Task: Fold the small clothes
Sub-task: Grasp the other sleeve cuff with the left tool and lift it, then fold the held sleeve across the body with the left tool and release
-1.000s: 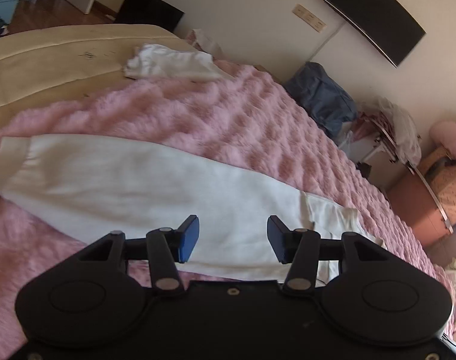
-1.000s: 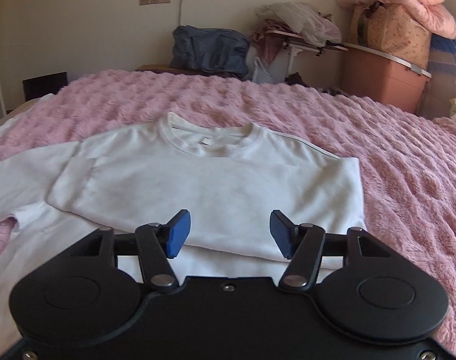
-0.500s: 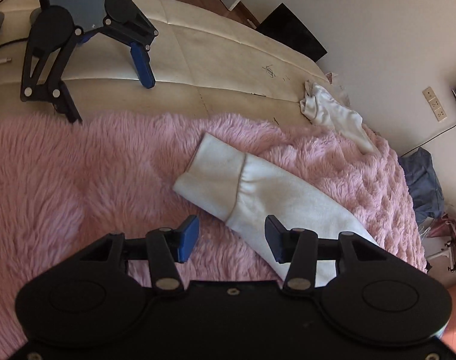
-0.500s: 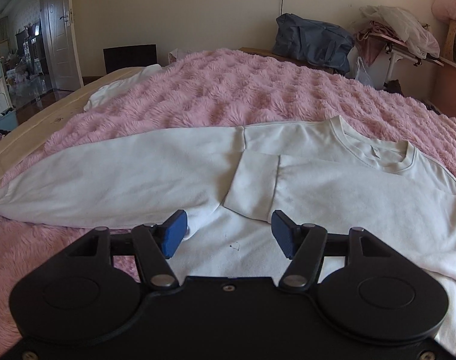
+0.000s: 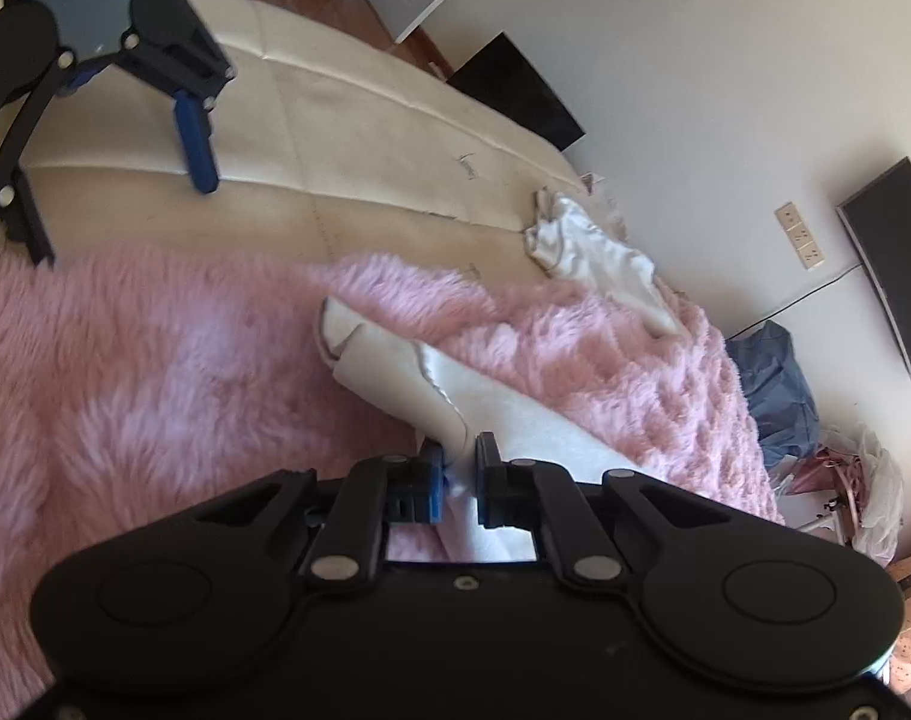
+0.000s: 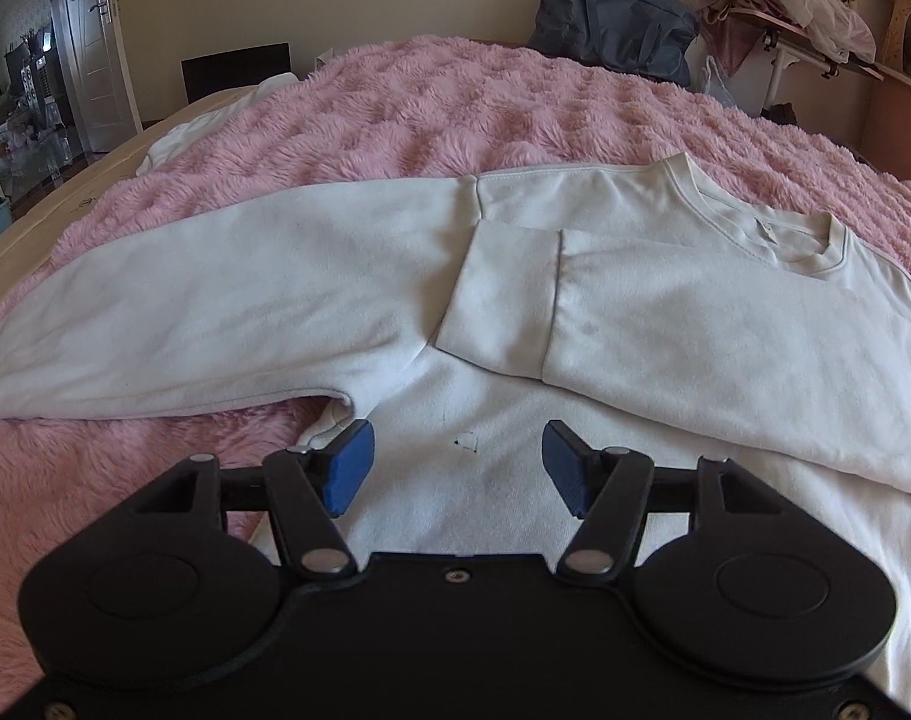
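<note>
A fluffy pink blanket point(image 6: 515, 102) covers the bed, a cream mattress edge point(image 5: 347, 138) bare at 11 o'clock in the left wrist view. Beyond, at 1 o'clock, lie a crumpled white garment point(image 5: 599, 252), a blue bag point(image 6: 611, 36) and a wall-mounted black screen point(image 5: 893, 258).

The white sweatshirt point(image 6: 665, 312) lies flat, one sleeve folded across its chest, the other stretched toward 9 o'clock. The left gripper point(image 5: 458, 468) is pinched closed on that sleeve's cuff point(image 5: 395, 372). The right gripper point(image 6: 455, 462) hovers over the hem, fingers wide apart, holding nothing.

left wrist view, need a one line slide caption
Left hand-held gripper shut on the white sweatshirt's sleeve, near the cuff, over a pink fluffy blanket.
</note>
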`<state>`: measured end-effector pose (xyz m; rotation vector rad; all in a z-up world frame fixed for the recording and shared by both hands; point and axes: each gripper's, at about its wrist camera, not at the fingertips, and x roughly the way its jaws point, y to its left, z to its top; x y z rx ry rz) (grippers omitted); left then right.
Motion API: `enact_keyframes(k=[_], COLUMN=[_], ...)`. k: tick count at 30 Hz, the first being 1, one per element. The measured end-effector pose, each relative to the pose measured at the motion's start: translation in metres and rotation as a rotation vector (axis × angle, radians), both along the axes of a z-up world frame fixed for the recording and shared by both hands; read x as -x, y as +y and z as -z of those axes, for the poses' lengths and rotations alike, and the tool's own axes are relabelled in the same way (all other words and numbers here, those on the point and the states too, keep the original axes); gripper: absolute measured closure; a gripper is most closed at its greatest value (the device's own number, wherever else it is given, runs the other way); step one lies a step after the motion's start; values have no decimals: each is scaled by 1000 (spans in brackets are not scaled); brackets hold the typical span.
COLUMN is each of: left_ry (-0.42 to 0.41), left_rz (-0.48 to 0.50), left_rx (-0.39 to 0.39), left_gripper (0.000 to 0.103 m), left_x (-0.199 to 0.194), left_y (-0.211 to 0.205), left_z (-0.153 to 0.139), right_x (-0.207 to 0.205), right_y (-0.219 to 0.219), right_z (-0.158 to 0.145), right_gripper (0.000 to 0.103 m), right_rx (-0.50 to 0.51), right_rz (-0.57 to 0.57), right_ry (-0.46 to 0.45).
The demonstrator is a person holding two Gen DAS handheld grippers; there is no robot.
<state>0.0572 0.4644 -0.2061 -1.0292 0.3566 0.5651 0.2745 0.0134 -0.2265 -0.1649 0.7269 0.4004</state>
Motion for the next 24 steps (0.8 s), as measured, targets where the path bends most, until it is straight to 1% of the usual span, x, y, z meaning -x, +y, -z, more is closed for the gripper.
enact_keyframes(k=[4, 8, 12, 14, 18, 24], left_ry=[-137, -253, -324, -350, -387, -442], left_rz=[43, 120, 238, 295, 403, 559], left_rx=[-22, -65, -128, -128, -101, -37], left_gripper=[96, 97, 97, 97, 97, 97], left_x=[-14, -44, -85, -107, -146, -193], left_y=[-15, -44, -88, -114, -171, -265], left_z=[-37, -84, -126, -139, -151, -152], right_x=[1, 6, 10, 11, 11, 12], right_y=[-8, -27, -56, -72, -112, -182], right_z=[-2, -9, -18, -23, -34, -48], right_gripper=[40, 40, 40, 40, 39, 39], right_rx=[-16, -47, -71, -71, -106, -110], right_rz=[6, 12, 28, 46, 101, 188], right_ry=[-1, -9, -22, -38, -60, -95])
